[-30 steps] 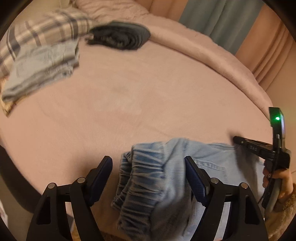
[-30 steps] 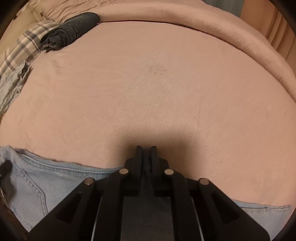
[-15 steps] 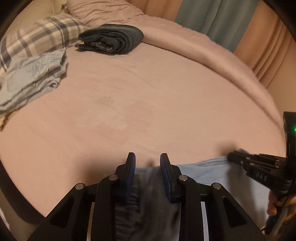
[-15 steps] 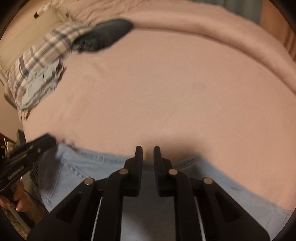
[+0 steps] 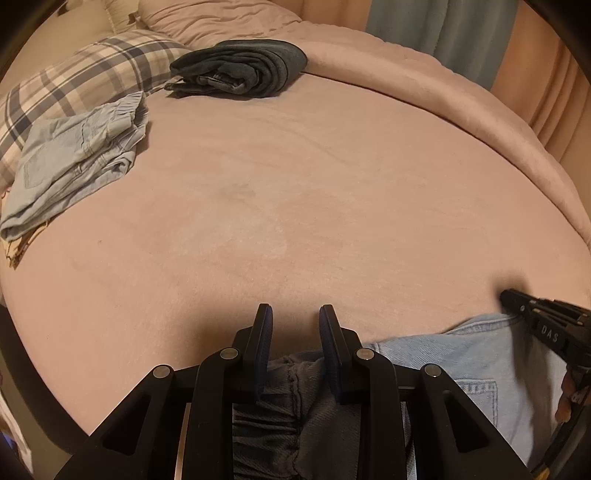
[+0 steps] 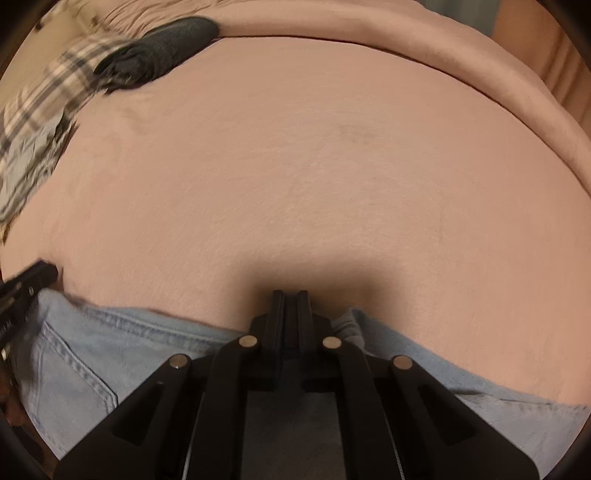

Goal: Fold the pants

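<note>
Light-blue denim pants [image 5: 476,354]: lying along the near edge of the bed [image 5: 314,206], directly under both grippers. The elastic waistband sits bunched beneath the left gripper, in its shadow; a stitched back pocket shows just to that gripper's right. In the right wrist view the same pants [image 6: 110,350] spread to both sides of the right gripper, pocket on its left, a seamed edge running ahead of its base.

Left gripper [image 5: 295,314]: jaws partly closed with a narrow gap between the pads. The waistband fabric lies between and below the fingers near their base; whether the pads are pinching it cannot be told.

Right gripper [image 6: 291,295]: fingers brought together with only a thin slit between them, low over the pants' edge. Whether cloth is caught in the tips cannot be told. Also seen from the left wrist view [image 5: 517,301], to the right of the left gripper, its tip at the denim's far edge.

Bed cover: pink, smooth, lying ahead of both grippers.

Dark folded garment [image 5: 240,68]: far ahead and left of the left gripper, just beside a plaid pillow [image 5: 85,77].

Second pale-blue garment [image 5: 70,162]: loosely heaped, left of the left gripper, overlapping the pillow's edge.

Curtains [image 5: 436,26]: beyond the bed, ahead and right.
</note>
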